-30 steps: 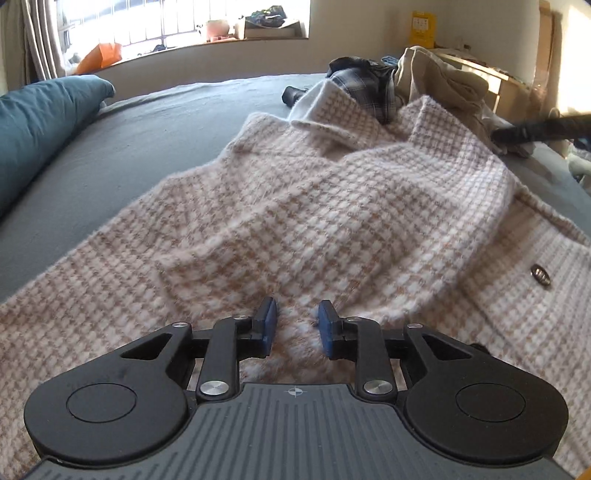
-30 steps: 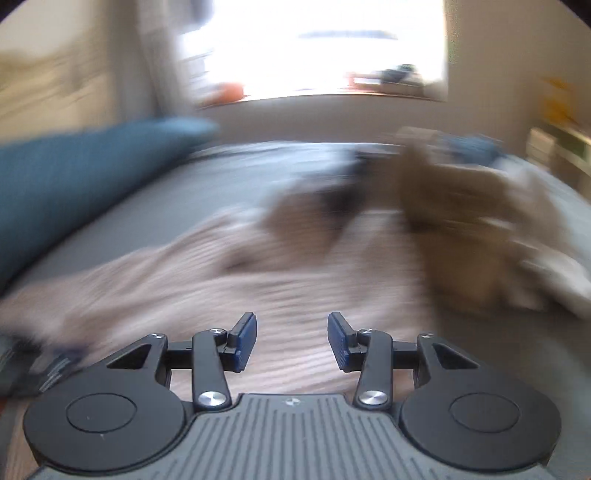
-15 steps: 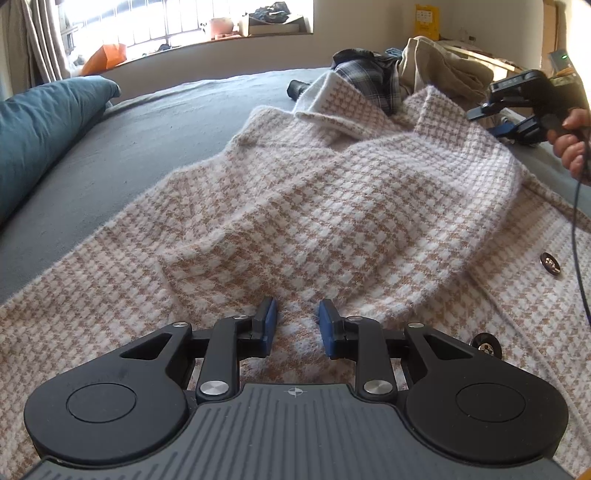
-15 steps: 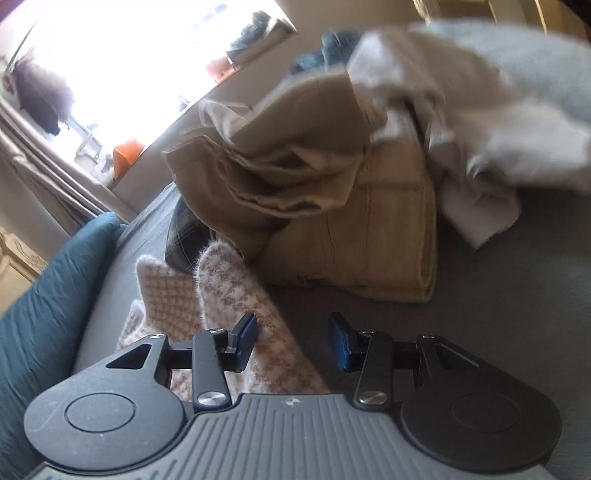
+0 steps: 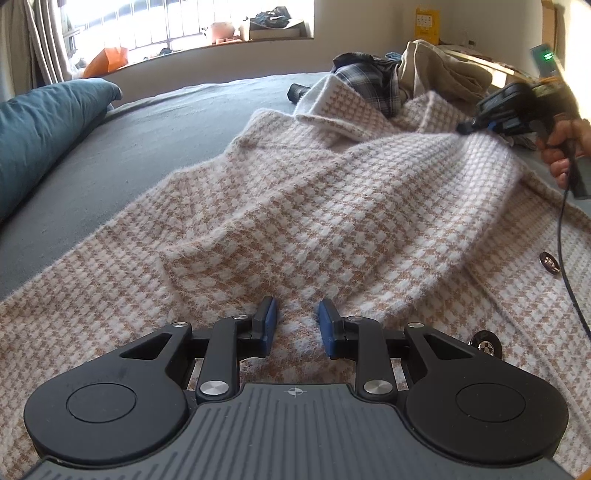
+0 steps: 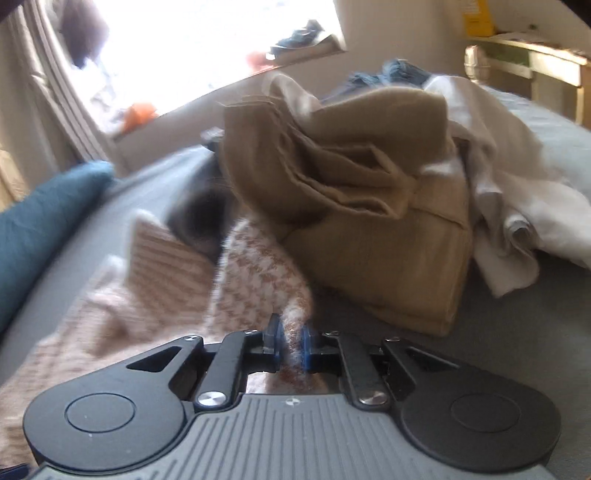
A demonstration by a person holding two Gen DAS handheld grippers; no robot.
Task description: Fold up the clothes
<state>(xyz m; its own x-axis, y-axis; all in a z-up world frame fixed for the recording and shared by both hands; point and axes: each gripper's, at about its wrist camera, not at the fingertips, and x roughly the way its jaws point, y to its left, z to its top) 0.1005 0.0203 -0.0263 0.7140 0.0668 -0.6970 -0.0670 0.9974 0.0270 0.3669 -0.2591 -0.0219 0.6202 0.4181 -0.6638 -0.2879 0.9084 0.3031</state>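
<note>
The houndstooth cardigan [image 5: 325, 206], a thick, fuzzy knit in tan and white, is lying spread across the centre and lower half of the left wrist view, on the grey bed [image 5: 155, 140]. It is judged soft, limp and fairly light: it is expected to sag wherever it is not supported, while the fuzzy surface should be resisting slip. Hems, front edges and shoulder corners are judged the best places to be taken hold of; the metal buttons [image 5: 550, 263] at the right edge are best avoided.

The left claw [image 5: 297, 325] is being held partly open over the lower hem, knit lying between its blue pads; whether it is pinched cannot be told. The right claw [image 6: 290, 341] has just been closing, and a bunched edge of the cardigan near the collar is being gripped between its jaws.

At upper right, a pile of unfolded clothes [image 6: 369, 206], tan and white, is crowding the cardigan. A teal pillow [image 5: 40, 125] is lying at the left, and a bright window [image 5: 184, 26] is lighting the room from the top.
</note>
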